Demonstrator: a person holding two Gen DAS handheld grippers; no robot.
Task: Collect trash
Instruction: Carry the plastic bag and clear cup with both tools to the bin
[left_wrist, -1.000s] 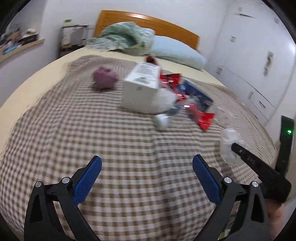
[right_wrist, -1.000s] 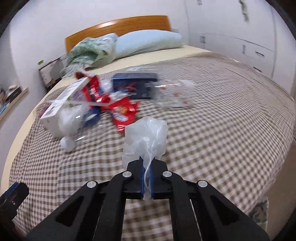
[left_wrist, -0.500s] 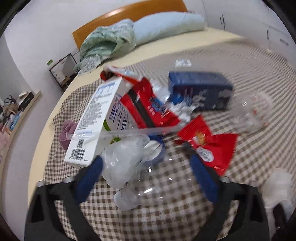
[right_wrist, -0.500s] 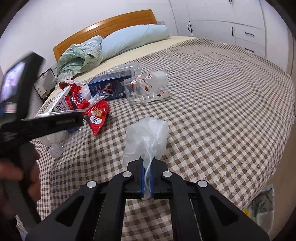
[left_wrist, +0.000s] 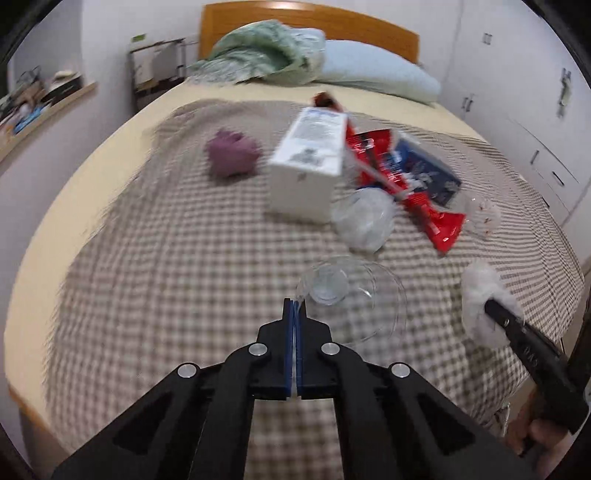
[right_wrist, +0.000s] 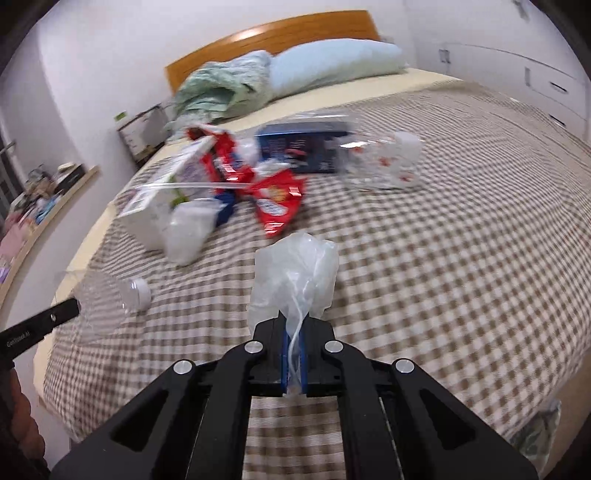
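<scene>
1. Your left gripper (left_wrist: 294, 308) has its blue pads pressed together, pinching the thin edge of a clear plastic cup (left_wrist: 351, 295) that lies on its side just past the fingertips, over the checked blanket (left_wrist: 166, 277).
2. Your right gripper (right_wrist: 292, 334) is clamped on a crumpled white plastic bag (right_wrist: 295, 273), which bunches up above the pads with a strip trailing down between them.
3. The rest of the trash sits in a loose heap further up the bed: a white carton (left_wrist: 308, 162) on its side, red snack wrappers (left_wrist: 432, 218) touching it, a dark blue box (left_wrist: 428, 173) behind them, and a scrunched clear wrapper (left_wrist: 364, 219) just in front of the carton.
4. A clear printed plastic package (right_wrist: 384, 162) lies to the right of the blue box.
5. A purple crumpled lump (left_wrist: 232, 155) rests apart, left of the carton.
6. A green quilt (left_wrist: 258, 51) and a pale blue pillow (left_wrist: 376, 74) lie against the wooden headboard (left_wrist: 369, 26).
</scene>
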